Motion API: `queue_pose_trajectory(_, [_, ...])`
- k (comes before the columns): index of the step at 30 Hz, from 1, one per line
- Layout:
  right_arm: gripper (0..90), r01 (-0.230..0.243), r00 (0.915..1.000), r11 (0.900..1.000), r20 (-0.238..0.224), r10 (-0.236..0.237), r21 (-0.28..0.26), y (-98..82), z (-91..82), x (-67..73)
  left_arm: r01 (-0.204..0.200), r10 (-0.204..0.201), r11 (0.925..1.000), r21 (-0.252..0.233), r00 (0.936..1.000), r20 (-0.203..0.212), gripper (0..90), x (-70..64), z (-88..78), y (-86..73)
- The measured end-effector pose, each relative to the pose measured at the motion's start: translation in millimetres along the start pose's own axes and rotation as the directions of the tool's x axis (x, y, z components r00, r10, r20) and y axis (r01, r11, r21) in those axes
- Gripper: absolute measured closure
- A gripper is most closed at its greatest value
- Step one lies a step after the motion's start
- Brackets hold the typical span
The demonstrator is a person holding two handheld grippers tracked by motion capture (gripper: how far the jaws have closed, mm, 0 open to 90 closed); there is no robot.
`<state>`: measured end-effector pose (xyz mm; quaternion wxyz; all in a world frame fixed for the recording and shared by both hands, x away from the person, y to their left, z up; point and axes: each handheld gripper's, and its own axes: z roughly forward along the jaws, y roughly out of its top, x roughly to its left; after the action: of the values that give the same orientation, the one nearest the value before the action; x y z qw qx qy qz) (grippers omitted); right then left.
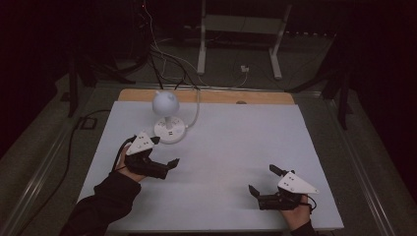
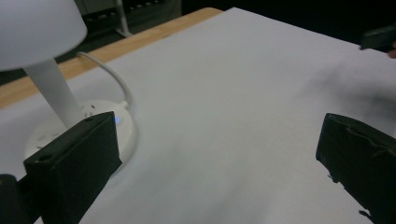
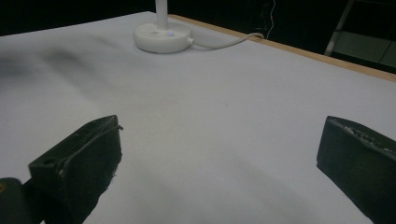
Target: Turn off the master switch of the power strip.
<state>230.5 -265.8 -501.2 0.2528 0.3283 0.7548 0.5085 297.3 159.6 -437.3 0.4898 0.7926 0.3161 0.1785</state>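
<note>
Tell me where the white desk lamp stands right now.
In the high view the white desk lamp stands at the far left of the white table top, just beyond the open left gripper, its cord running toward the wooden back edge.

Your lamp [image 1: 167, 118] at the upper left of the table looks like smooth white plastic, its shade [image 2: 32, 28] matt and its round base [image 3: 162, 35] slightly glossy, with a smooth white rubbery cord [image 3: 224, 43] trailing off. The table top [image 1: 236, 147] is a matt, paper-like white sheet, edged at the far side by a bare wooden strip [image 1: 216, 96]. Your left gripper [image 1: 164, 152] and right gripper [image 1: 262, 180] carry matt black jaws with a rough, rubbery face, under smooth grey plastic plates.
</note>
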Motion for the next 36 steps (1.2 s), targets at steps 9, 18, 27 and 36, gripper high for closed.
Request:
queue_pose_trajectory(9, [0.0,-0.006,1.0,1.0,-0.007,0.006,0.0,0.0,-0.2,-0.1,0.026,-0.027,0.9996,-0.011,0.9978,-0.061,0.2,5.2,17.0,7.3])
queue_pose_trajectory(18, [0.0,-0.007,0.9999,1.0,-0.012,0.007,0.0,0.0,-0.4,-0.1,0.063,-0.064,0.998,-0.012,0.9924,-0.105,0.2,8.3,35.1,9.8])
queue_pose_trajectory(27, [0.0,-0.011,0.9998,1.0,-0.017,0.011,0.0,-0.1,-0.4,-0.3,0.1,-0.104,0.9945,-0.032,0.9815,-0.161,0.2,16.0,52.3,10.6])
queue_pose_trajectory(36, [0.0,-0.013,0.9997,1.0,-0.02,0.013,0.001,-0.3,-0.5,-0.5,0.116,-0.12,0.9928,-0.03,0.9742,-0.191,0.9,20.3,70.3,9.8])
